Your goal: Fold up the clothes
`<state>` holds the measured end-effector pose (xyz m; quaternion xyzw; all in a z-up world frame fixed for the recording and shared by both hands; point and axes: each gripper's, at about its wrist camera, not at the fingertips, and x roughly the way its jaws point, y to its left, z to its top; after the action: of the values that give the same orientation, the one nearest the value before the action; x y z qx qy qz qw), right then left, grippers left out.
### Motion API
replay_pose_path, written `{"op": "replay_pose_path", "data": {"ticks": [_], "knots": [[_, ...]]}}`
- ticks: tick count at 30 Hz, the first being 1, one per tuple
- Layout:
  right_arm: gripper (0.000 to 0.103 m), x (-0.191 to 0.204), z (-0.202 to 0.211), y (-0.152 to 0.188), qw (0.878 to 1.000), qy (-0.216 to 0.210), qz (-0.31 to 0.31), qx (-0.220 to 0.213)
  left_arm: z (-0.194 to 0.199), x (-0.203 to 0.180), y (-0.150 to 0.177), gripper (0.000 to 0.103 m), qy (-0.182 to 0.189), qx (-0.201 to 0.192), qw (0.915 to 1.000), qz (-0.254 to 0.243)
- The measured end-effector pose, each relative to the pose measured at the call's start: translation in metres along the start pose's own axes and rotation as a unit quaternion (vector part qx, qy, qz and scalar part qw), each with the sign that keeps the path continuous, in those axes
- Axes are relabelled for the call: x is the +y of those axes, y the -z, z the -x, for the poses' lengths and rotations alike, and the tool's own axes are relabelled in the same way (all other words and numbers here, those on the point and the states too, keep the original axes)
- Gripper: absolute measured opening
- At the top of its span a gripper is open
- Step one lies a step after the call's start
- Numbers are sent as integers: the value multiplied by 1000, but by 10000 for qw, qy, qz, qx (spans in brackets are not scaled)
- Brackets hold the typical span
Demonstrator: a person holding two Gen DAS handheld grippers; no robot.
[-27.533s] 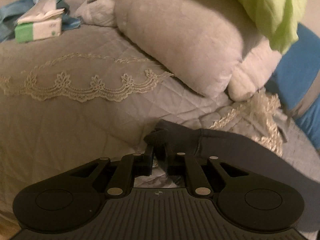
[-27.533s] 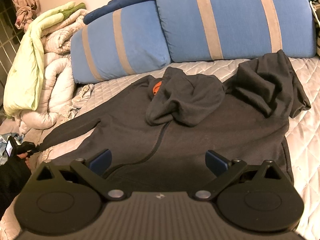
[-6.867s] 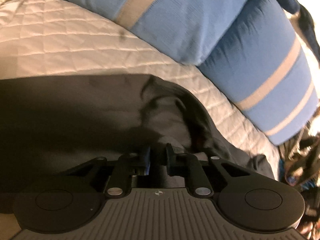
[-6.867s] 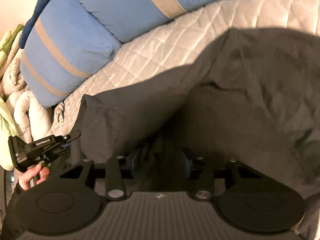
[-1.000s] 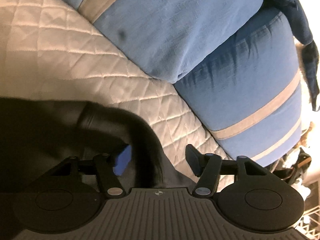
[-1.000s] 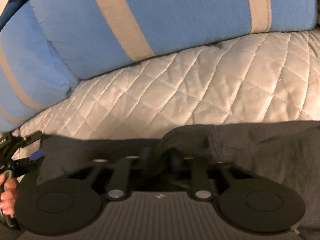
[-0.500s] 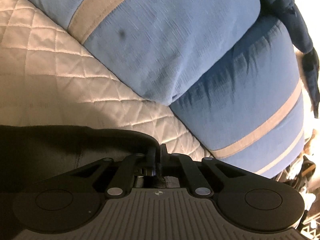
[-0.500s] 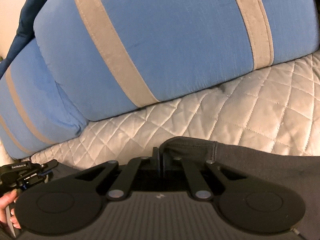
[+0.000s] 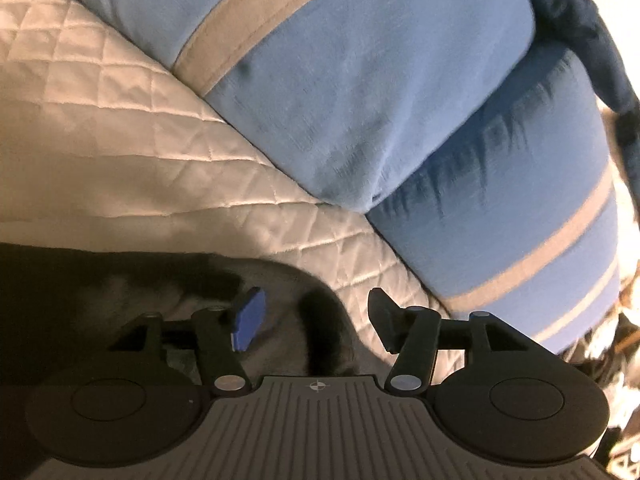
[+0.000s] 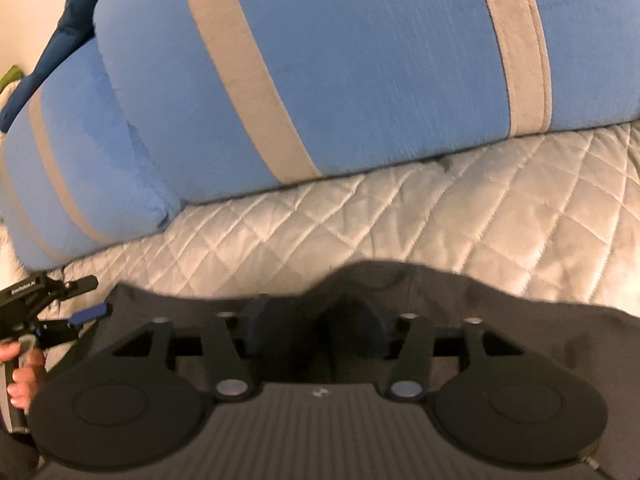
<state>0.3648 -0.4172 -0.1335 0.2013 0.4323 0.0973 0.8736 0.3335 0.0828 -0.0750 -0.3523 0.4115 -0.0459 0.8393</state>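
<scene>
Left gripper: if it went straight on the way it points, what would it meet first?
Likely the dark grey garment's folded edge, lying between the open left gripper; past it the white quilted bed cover, then the blue striped pillows. Depth is unclear.

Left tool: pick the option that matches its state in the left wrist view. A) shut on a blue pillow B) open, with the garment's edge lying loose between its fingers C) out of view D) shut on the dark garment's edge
B: the left tool has its fingers spread apart, and the dark garment lies unpinched between them on the quilted bedspread.
</scene>
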Motion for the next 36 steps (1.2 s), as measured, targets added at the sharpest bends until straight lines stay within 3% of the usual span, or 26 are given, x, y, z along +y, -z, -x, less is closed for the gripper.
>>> {"op": "replay_pose_path", "data": {"ticks": [8,11,12,13,15,16,20,25,27,28,29,31,33,36], "knots": [[76,-13,11,21,9981,-26,-148,605,12,6,29,56,-470,822,9945,-458],[76,-13,6,30,9963,-108,-207,823,14,8,38,56,-455,997,9927,-511],[70,-13,4,33,9956,-135,-226,895,15,8,40,55,-442,984,9928,-513],[48,-13,3,36,9949,-162,-245,965,16,7,42,54,-409,965,9932,-504],[17,-11,2,39,9950,-158,-227,964,16,4,43,30,-347,964,9935,-503],[12,-10,2,40,9949,-132,-226,973,15,1,44,25,-369,975,9931,-532],[8,-7,16,31,9978,2,-144,645,9,-13,42,17,-235,896,9927,-770],[7,-5,28,18,9989,175,-88,435,6,-20,41,17,-68,808,9932,-836],[14,-4,26,20,9982,263,-20,531,3,-19,42,18,-328,848,9923,-836],[33,-3,25,22,9975,343,37,611,2,-17,43,18,-551,856,9911,-861],[42,-1,25,24,9968,485,110,623,1,-14,43,18,-735,848,9898,-874],[77,3,30,28,9965,616,254,505,1,-5,43,27,-809,840,9903,-751],[85,7,38,31,9960,698,404,393,8,2,42,40,-702,738,9933,-553],[87,16,53,34,9941,824,652,284,22,4,41,54,-726,539,9947,-483]]}}
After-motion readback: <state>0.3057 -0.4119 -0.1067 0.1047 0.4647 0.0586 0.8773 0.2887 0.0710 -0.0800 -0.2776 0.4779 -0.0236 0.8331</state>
